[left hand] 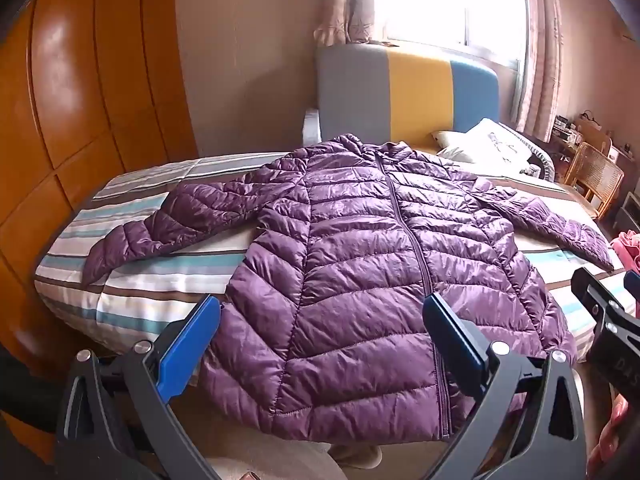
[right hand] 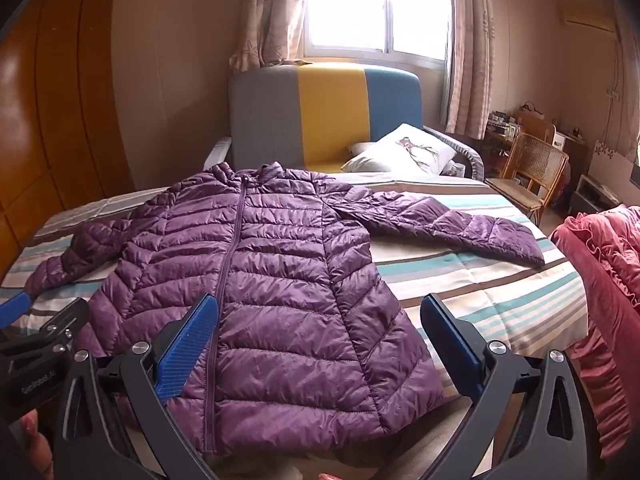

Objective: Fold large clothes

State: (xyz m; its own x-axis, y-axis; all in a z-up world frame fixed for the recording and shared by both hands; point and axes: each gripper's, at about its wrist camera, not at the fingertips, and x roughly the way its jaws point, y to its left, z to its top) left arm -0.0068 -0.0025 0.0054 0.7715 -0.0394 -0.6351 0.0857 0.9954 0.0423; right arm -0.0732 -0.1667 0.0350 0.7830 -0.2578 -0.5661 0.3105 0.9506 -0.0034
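A purple quilted puffer jacket [left hand: 360, 248] lies flat and zipped on the striped bed [left hand: 132, 292], front up, collar toward the headboard, both sleeves spread out to the sides. Its hem hangs over the near bed edge. My left gripper [left hand: 320, 320] is open and empty, held above the jacket's lower left part. My right gripper [right hand: 320, 320] is open and empty above the jacket [right hand: 260, 260], over its lower right part. The right gripper also shows at the right edge of the left wrist view [left hand: 604, 300], and the left gripper at the left edge of the right wrist view [right hand: 24, 312].
A grey, yellow and blue headboard [right hand: 320, 112] and white pillows [right hand: 404, 152] are at the far end. A wooden wardrobe [left hand: 80, 120] stands left. A red blanket [right hand: 600, 280] lies at the right. A rattan chair [right hand: 532, 172] stands beyond the bed.
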